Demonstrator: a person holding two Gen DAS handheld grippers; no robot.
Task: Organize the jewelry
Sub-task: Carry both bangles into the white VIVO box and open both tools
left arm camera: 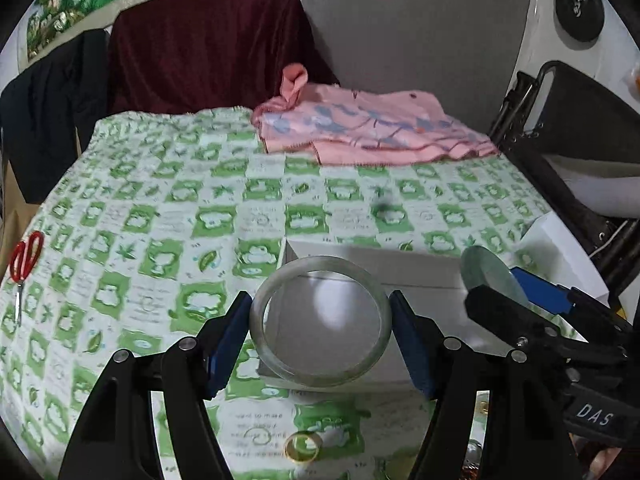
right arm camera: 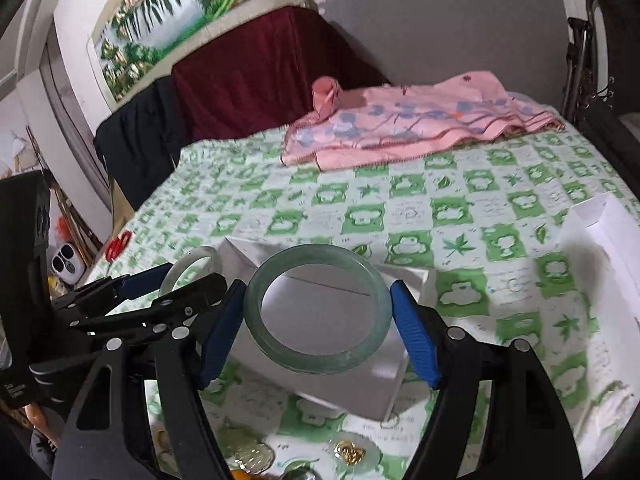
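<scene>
Green-and-white frog-print cloth (left arm camera: 168,208) covers the table, with an open white box (right arm camera: 320,308) near its front edge. Our left gripper (left arm camera: 320,320) clamps a pale jade bangle (left arm camera: 320,322) across its width; our right gripper (right arm camera: 318,316) clamps a greener jade bangle (right arm camera: 318,308) likewise, both hanging above the box. We should lower each level, let it touch the box floor, then release. A gold ring (left arm camera: 303,445) waits on the cloth.

Both grippers share one build: matte black, wedge-shaped arms with slotted cut-outs, silver round pivot pins at the joints, and ribbed blue pads lining the fingers. The left gripper (left arm camera: 320,320) and right gripper (right arm camera: 318,316) match; white "DAS" lettering marks the right one's body at 4 o'clock in the left wrist view.
</scene>
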